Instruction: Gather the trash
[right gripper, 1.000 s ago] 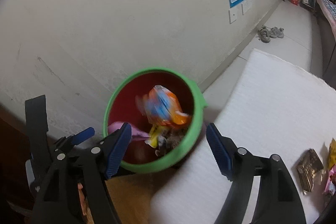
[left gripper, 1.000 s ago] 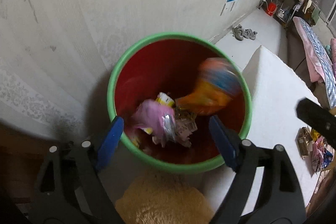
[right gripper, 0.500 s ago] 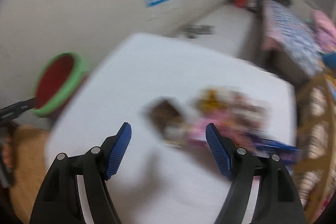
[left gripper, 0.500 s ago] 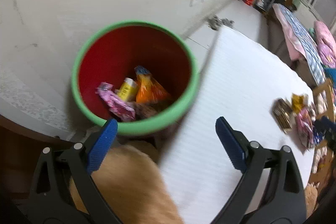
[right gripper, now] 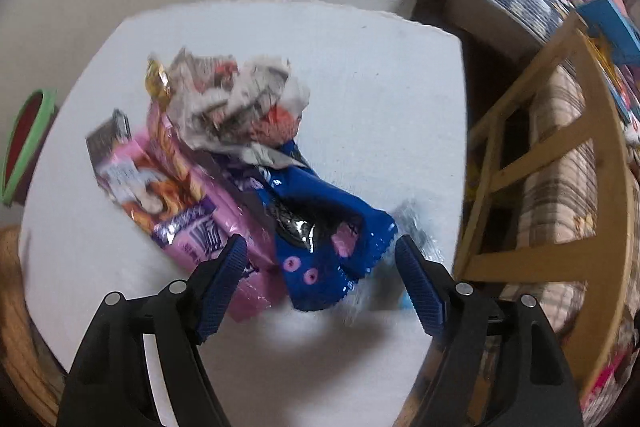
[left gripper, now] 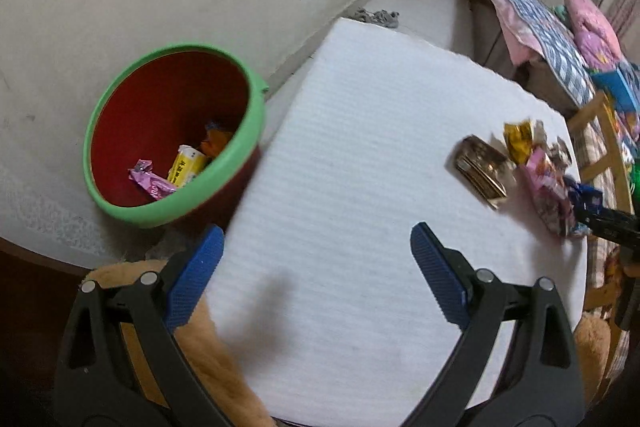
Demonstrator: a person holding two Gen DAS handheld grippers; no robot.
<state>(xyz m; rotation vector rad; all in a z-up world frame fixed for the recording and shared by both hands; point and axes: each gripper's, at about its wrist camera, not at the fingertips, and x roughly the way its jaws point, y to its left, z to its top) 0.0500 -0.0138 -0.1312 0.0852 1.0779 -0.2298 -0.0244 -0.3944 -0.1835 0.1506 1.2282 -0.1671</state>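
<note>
Your right gripper point(right gripper: 318, 263) | fingers spread, pinching nothing | blue wrapper point(right gripper: 320, 227) lies between them on tabletop point(right gripper: 380, 75)

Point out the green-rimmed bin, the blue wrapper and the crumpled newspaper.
green-rimmed bin point(left gripper: 256, 131): left wrist view, right rim.
blue wrapper point(right gripper: 320, 227): right wrist view, its middle.
crumpled newspaper point(right gripper: 240, 99): right wrist view, top of wad.

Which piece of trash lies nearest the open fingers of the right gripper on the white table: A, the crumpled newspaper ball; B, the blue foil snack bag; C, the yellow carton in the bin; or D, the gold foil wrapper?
B: in the right wrist view the blue foil snack bag lies just ahead of the right gripper, while the crumpled newspaper ball and gold foil wrapper sit farther off.
</note>
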